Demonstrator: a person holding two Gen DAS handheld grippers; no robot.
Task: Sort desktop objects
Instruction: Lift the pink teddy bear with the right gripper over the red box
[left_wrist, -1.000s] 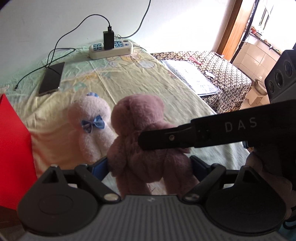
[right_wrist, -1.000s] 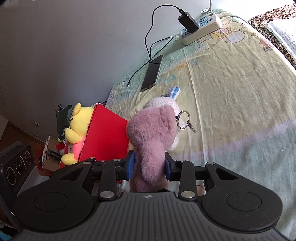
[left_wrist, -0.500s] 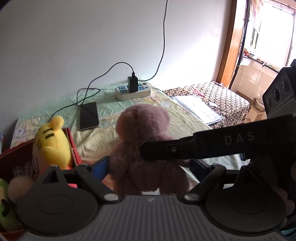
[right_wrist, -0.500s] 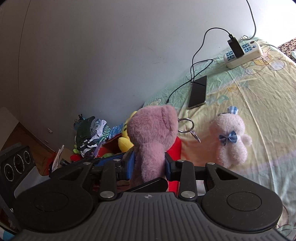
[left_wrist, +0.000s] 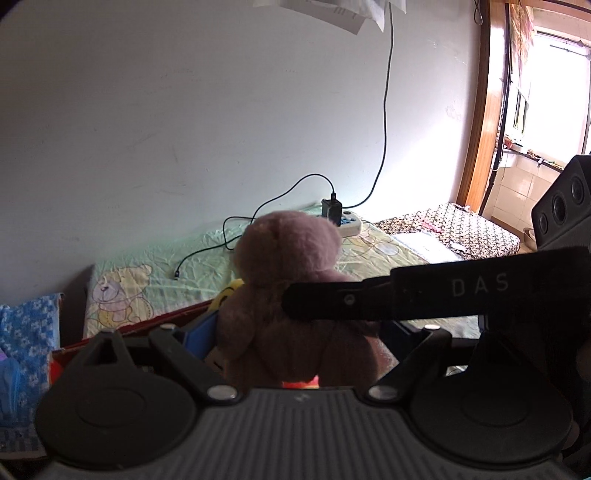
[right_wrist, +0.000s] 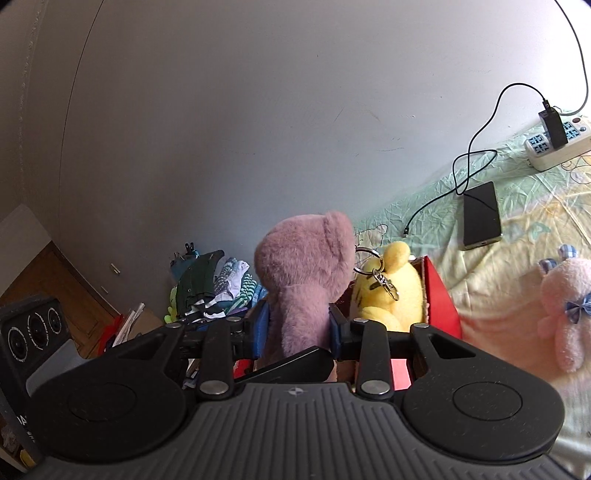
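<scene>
Bear (right_wrist: 306, 273), mauve plush, is clamped at the body between the blue pads (right_wrist: 263, 326) of the right gripper (right_wrist: 297, 328), head upright and a key ring (right_wrist: 376, 273) hanging off its right side. It hangs over the near edge of the red box (right_wrist: 441, 302), with a yellow toy (right_wrist: 391, 288) already sitting inside; the hold looks meant for a straight drop into that box. In the left wrist view the same bear (left_wrist: 295, 295) also sits between the fingers of the left gripper (left_wrist: 295, 338), which stand wide at either side; whether they touch the plush I cannot tell. The right gripper's arm crosses that view in front of the bear.

A pink bear (right_wrist: 567, 306) with a blue bow lies on the sheet (right_wrist: 517, 258) toward the right edge, well apart from the box, unsorted. A phone (right_wrist: 482, 216) lies nearer the wall, by a cable running toward the power strip (right_wrist: 557, 146) at the far edge.

Writing: "DAS" in pale letters on the right gripper's arm (left_wrist: 480, 286), partly hidden. No other legible text.
</scene>
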